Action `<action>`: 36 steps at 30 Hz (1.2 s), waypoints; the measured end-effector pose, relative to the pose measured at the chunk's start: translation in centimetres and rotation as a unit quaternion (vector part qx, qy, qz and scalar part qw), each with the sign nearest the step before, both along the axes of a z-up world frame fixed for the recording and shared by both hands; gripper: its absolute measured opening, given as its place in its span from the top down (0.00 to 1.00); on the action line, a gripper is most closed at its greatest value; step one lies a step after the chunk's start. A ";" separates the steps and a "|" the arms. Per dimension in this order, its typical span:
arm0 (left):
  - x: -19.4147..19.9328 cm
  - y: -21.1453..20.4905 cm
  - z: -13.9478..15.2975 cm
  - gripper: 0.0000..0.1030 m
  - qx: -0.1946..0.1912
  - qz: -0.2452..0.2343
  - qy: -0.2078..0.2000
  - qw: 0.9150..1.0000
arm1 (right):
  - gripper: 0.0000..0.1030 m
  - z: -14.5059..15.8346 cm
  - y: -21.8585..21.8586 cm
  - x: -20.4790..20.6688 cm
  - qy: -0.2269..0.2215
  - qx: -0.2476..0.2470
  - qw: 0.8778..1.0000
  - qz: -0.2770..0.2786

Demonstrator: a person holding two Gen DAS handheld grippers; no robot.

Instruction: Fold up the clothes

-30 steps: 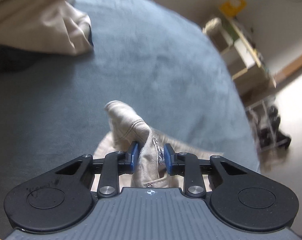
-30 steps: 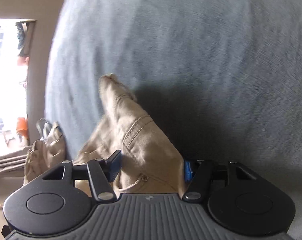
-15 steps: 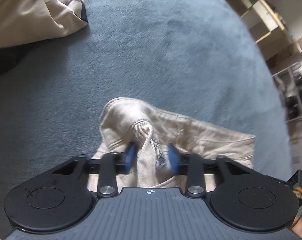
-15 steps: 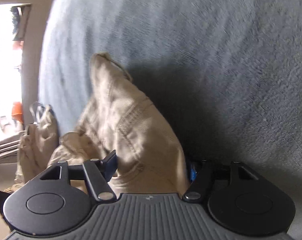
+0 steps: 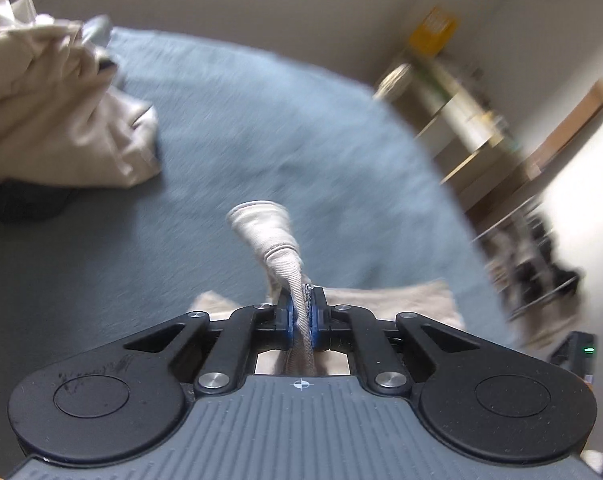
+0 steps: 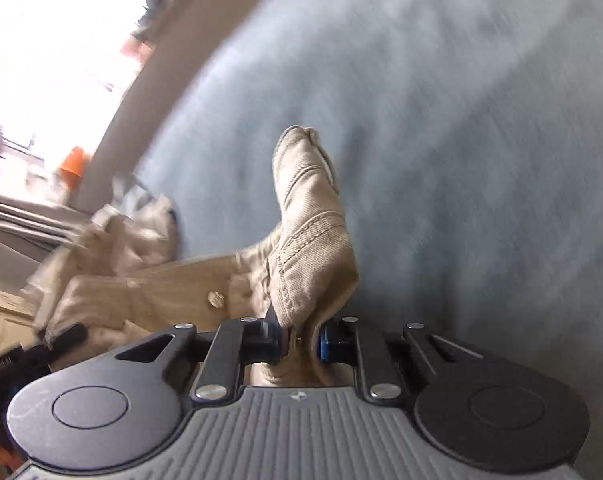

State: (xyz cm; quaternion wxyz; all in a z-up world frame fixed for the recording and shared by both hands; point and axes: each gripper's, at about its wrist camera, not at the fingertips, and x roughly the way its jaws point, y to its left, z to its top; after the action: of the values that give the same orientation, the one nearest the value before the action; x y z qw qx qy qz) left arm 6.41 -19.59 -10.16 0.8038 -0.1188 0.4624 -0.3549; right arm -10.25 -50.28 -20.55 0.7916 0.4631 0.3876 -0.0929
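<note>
Blue bedding (image 5: 261, 128) fills the left view — the left claw (image 5: 300, 316) is clamped on a beige garment (image 5: 279, 248) edge rising far. Right view: the right claw (image 6: 300, 338) is clamped likewise, the cloth (image 6: 313, 240) trailing left.

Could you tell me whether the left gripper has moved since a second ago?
Yes. The left gripper, shut on the beige trousers, has tilted up and back from half a second ago: the wall and shelf now show above the blue blanket.
</note>
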 end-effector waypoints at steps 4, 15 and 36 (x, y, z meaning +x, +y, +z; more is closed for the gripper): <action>-1.9 0.0 3.0 0.94 -0.060 0.003 -0.026 0.998 | 0.83 3.3 -0.8 0.0 -0.110 0.043 0.993 -0.031; -6.7 -1.8 11.2 0.95 -0.190 -0.022 -0.108 0.976 | 0.83 13.7 -6.7 -4.3 -0.231 0.053 0.964 -0.123; -14.9 -5.4 18.8 0.94 -0.363 -0.085 -0.210 0.904 | 0.83 43.9 -13.9 -17.3 -0.456 -0.203 0.853 -0.149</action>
State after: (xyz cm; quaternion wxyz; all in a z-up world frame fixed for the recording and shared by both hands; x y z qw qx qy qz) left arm -8.45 -24.99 8.69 0.7507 -0.2850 0.1303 -0.5816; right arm -27.51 -64.21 23.37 0.9325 0.3349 -0.1184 -0.0648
